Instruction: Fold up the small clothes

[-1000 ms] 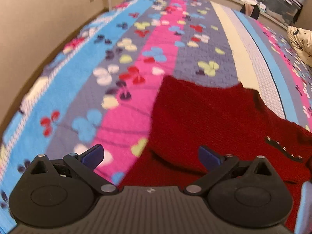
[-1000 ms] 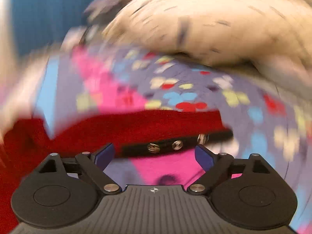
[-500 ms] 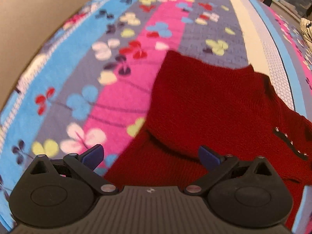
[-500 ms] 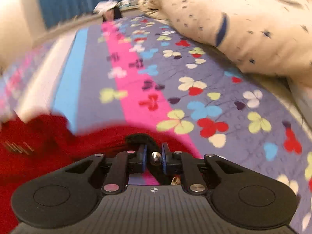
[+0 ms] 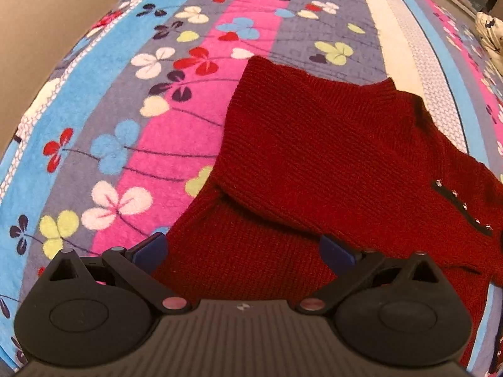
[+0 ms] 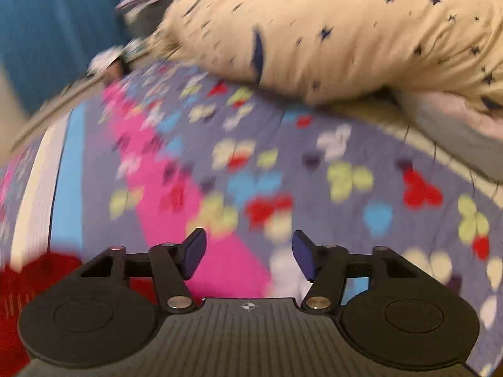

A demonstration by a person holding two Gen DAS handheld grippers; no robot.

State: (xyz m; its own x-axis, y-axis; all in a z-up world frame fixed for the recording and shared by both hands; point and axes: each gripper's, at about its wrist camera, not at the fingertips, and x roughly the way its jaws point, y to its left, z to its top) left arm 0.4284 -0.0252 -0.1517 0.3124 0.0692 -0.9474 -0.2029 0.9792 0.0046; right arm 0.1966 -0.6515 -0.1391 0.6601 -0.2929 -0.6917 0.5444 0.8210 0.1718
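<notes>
Sweater: a red knit sweater (image 5: 330, 157) lies on a flowered bedspread (image 5: 125, 119), filling the left wrist view from centre to 4 o'clock, one part folded over another.
Trim: a dark studded strip (image 5: 460, 209) sits at 3 o'clock.
Left gripper: the left gripper (image 5: 243, 249) hovers over the sweater's near edge at 6 o'clock, jaws spread wide, nothing between them.
Right gripper: the right gripper (image 6: 248, 256) has just been opening; its jaws stand apart with only bedspread beyond them, nothing held.
Handling: likely soft, light and floppy, stretching if tugged; best pinched at a hem or folded edge, not the studs.
Left view only: the whole fold and the trim.
Right view only: blurred, with a star-printed pillow (image 6: 330, 25) at 12 o'clock and a sliver of sweater at 8 o'clock.
</notes>
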